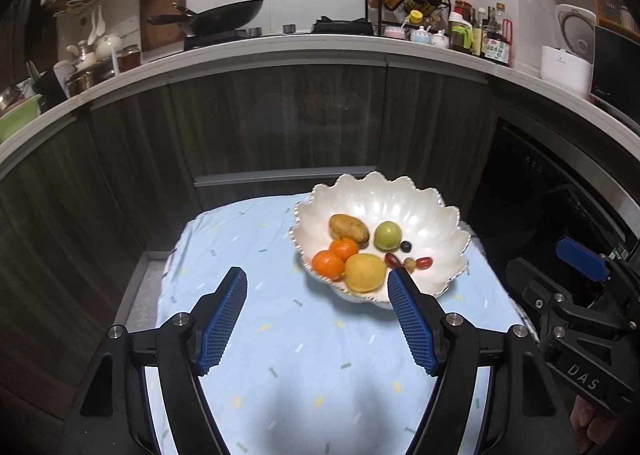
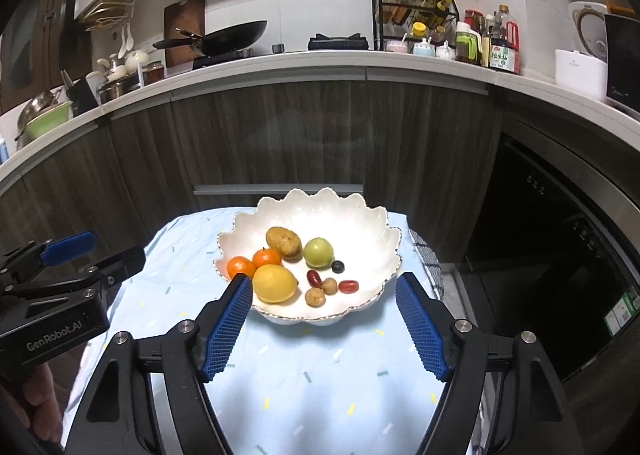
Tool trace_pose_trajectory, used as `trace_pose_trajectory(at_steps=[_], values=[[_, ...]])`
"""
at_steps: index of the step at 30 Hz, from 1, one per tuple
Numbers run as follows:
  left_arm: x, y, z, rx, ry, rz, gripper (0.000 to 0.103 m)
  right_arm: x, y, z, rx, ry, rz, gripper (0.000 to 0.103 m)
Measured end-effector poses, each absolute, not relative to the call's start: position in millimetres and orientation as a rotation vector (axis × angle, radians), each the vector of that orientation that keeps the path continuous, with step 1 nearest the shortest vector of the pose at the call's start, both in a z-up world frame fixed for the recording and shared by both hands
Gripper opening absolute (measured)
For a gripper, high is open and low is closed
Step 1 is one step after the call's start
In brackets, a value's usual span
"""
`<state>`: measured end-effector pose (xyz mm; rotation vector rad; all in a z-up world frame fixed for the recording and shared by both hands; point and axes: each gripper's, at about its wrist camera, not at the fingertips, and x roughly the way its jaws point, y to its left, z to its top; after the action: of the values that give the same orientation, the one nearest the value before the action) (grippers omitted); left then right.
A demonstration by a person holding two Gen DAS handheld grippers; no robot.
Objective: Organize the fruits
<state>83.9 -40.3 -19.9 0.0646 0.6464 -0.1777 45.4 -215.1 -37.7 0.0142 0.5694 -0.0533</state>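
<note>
Both grippers hang above the near part of the blue cloth (image 2: 304, 387), pointing down and forward at the white scalloped bowl (image 2: 360, 215), which serves as the landmark here. The left gripper (image 1: 316, 283) has its fingers spread with nothing between them. The right gripper (image 2: 324, 289) is likewise spread and empty. Neither touches the bowl or any fruit.

All fruit in view lies inside the bowl; none is seen on the cloth.

Count in the bowl:
- two oranges (image 2: 241, 267), touching each other at the left rim
- one lemon (image 2: 275, 283), at the near left, its long axis running left to right, nub towards the bowl's middle
- one brown oblong piece (image 2: 284, 242), possibly a potato or kiwi, behind the lemon, long axis slanting
- one green round fruit (image 2: 318, 252), near the centre
- one dark blueberry (image 2: 338, 266), just right of the green fruit
- two red oblong pieces (image 2: 349, 286), perhaps grape tomatoes
- two small tan balls (image 2: 315, 297), near the front rim

Judgement: the bowl lies ahead of and below both sets of fingers. The right gripper faces it squarely, with the bowl's front rim between its fingertips in its own view; the left gripper sits off to the bowl's left, the bowl lying to its right. The right hand appears better placed for any further reach. With every piece already in the bowl, the sorting looks largely complete.
</note>
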Motion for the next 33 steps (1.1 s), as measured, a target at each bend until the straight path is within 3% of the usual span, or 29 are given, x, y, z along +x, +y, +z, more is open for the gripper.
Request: trace_pose_trajectory(at_steps=[33], values=[[25,-5,-6,0.021,0.636,-0.125,0.073,-6,-198,-25,0.036,0.558,-0.092,0.075]])
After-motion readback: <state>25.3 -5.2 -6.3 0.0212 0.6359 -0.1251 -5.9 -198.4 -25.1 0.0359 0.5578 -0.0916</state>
